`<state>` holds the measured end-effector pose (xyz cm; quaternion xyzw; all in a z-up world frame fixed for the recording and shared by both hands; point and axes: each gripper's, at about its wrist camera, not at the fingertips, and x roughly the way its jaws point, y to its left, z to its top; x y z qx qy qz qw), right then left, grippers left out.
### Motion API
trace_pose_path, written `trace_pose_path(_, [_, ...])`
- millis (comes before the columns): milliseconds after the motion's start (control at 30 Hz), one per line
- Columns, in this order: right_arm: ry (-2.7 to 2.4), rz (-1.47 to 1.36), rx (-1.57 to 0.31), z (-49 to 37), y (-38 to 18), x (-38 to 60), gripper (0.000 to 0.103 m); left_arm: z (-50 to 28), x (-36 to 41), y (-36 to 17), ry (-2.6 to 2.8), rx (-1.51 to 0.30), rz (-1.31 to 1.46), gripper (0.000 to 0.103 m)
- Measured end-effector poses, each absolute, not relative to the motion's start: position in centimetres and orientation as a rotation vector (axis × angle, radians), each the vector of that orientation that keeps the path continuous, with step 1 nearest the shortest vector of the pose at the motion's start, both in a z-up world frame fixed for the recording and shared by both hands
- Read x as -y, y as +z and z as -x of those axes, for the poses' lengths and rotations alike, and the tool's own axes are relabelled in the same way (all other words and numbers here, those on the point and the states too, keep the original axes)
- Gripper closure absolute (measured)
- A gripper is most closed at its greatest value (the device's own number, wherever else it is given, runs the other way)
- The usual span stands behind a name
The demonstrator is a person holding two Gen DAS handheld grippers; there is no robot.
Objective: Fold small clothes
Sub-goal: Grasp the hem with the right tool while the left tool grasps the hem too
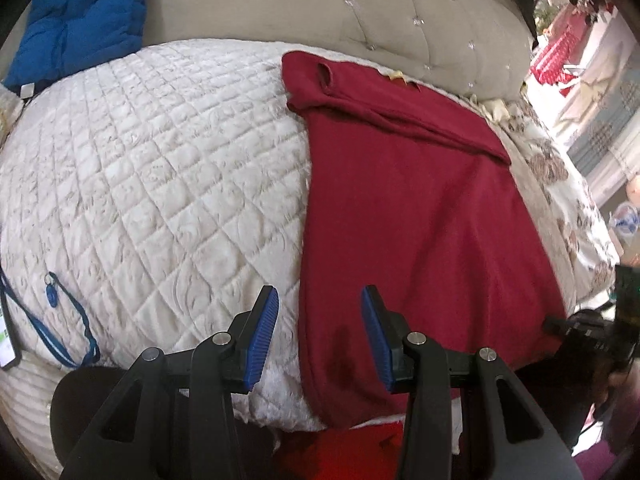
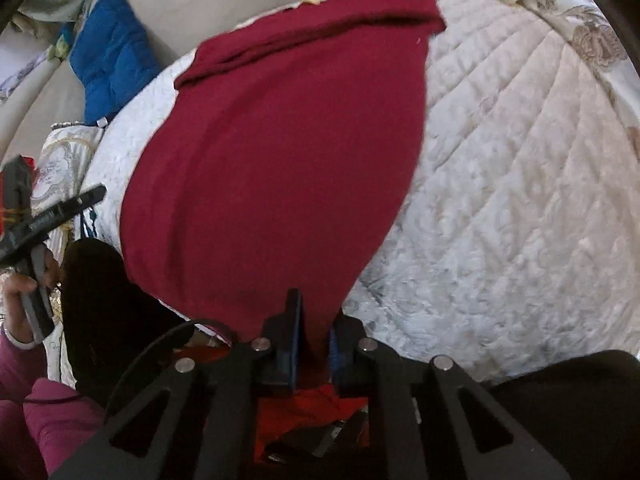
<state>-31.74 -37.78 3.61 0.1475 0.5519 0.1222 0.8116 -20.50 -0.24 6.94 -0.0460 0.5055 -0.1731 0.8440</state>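
A dark red garment (image 1: 400,200) lies flat on the white quilted bed cover (image 1: 160,160), its far end folded over into a band. My left gripper (image 1: 320,296) hovers over the garment's near left edge, blue pads apart and pressing on nothing. In the right wrist view the same garment (image 2: 280,140) runs away from my right gripper (image 2: 314,312), whose jaws pinch its near hem. The left gripper (image 2: 60,212) shows at the left edge there, held by a hand in a magenta sleeve (image 2: 48,412).
A blue cushion (image 1: 88,20) leans on the beige tufted headboard (image 1: 360,12) at the back left. A blue lanyard with a tag (image 1: 60,320) lies on the quilt's near left. Floral bedding (image 1: 560,184) borders the right side. Bright red cloth (image 1: 360,448) lies below the bed's near edge.
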Motion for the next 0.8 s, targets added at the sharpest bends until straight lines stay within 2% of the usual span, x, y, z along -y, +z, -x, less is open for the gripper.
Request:
trace_pose_path(100, [0.271, -0.314, -1.183, 31.6, 3.5, 37.8, 0.091, 20.8, 0.4, 6.4, -0.377, -1.092, 0.094, 0.082])
trace_pose_path(167, [0.264, -0.307, -1.191, 31.1, 2.9, 37.0, 0.085, 21.0, 0.6, 6.0, -0.386, -1.111, 0.093, 0.082])
trace_pose_path(200, [0.265, -0.307, -1.201, 31.0, 2.6, 36.9, 0.078, 21.2, 0.8, 5.7, -0.393, -1.123, 0.090, 0.082])
trace_pose_path(233, [0.271, -0.317, -1.207, 31.0, 2.5, 36.8, 0.066, 21.4, 1.0, 5.4, -0.401, -1.136, 0.082, 0.082])
trace_pose_path(300, [0.281, -0.332, -1.210, 31.1, 2.3, 36.8, 0.054, 21.8, 1.5, 4.8, -0.410, -1.161, 0.055, 0.082])
trace_pose_path(633, [0.324, -0.317, -1.227, 30.6, 1.1, 35.7, 0.052, 22.1, 2.5, 2.2, -0.379, -1.229, 0.022, 0.082])
trace_pose_path(667, [0.334, -0.306, -1.226, 30.6, 1.2, 35.5, 0.053, 22.0, 2.6, 2.1, -0.376, -1.228, 0.022, 0.082])
trace_pose_path(700, [0.350, -0.305, -1.220, 30.6, 1.3, 35.4, 0.065, 21.9, 2.7, 2.0, -0.376, -1.227, 0.023, 0.082])
trace_pose_path(733, [0.360, -0.310, -1.215, 30.7, 1.5, 35.5, 0.086, 21.9, 2.7, 2.0, -0.379, -1.227, 0.023, 0.082])
trace_pose_path(767, [0.363, -0.323, -1.205, 30.6, 1.6, 35.6, 0.090, 21.8, 2.6, 2.1, -0.386, -1.229, 0.026, 0.085])
trace_pose_path(800, [0.375, -0.344, -1.202, 30.6, 1.7, 35.8, 0.090, 21.7, 2.4, 2.1, -0.397, -1.233, 0.042, 0.097])
